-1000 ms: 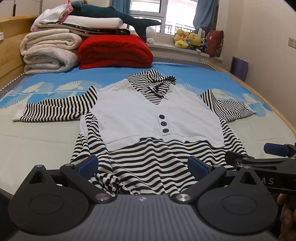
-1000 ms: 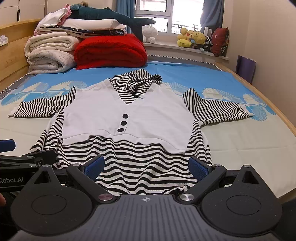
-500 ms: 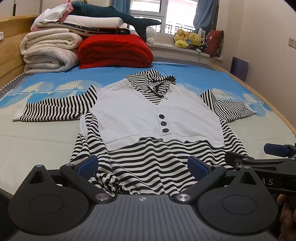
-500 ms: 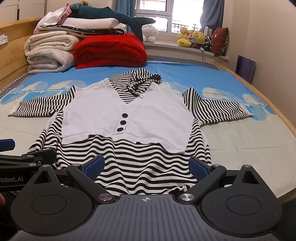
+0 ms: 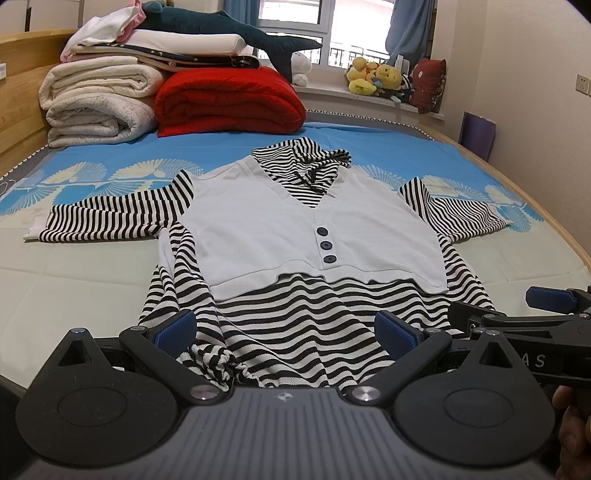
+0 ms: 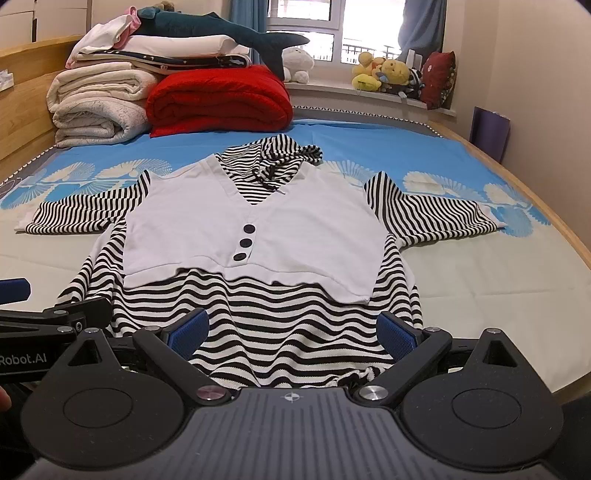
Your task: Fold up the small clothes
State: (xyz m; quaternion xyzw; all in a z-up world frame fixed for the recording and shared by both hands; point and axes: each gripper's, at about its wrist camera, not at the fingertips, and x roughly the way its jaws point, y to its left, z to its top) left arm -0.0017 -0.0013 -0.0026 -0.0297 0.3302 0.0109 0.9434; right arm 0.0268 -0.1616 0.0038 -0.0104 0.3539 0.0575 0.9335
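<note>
Blankets point(image 5: 99, 103), cream and folded, are stacked at the far left of the bed point(image 5: 74, 280), with a red quilt point(image 5: 229, 101) beside them and a plush shark point(image 5: 229, 26) lying on top of the pile. Stuffed toys point(image 5: 376, 79) sit on the windowsill to the right.

The top point(image 5: 295, 236), black-and-white striped with a white vest front and three dark buttons, lies flat on the bed's middle, hood toward the window, sleeves spread to either side. Its hem is bunched near the bed's near edge.

The left tongs point(image 5: 284, 328) sit low over the hem's left part with their blue pads wide apart, striped cloth between them but not pinched. The right tongs point(image 6: 295, 328) sit just beside them over the hem's right part, also spread wide with nothing clamped. Each pair shows at the edge of the other's view.
</note>
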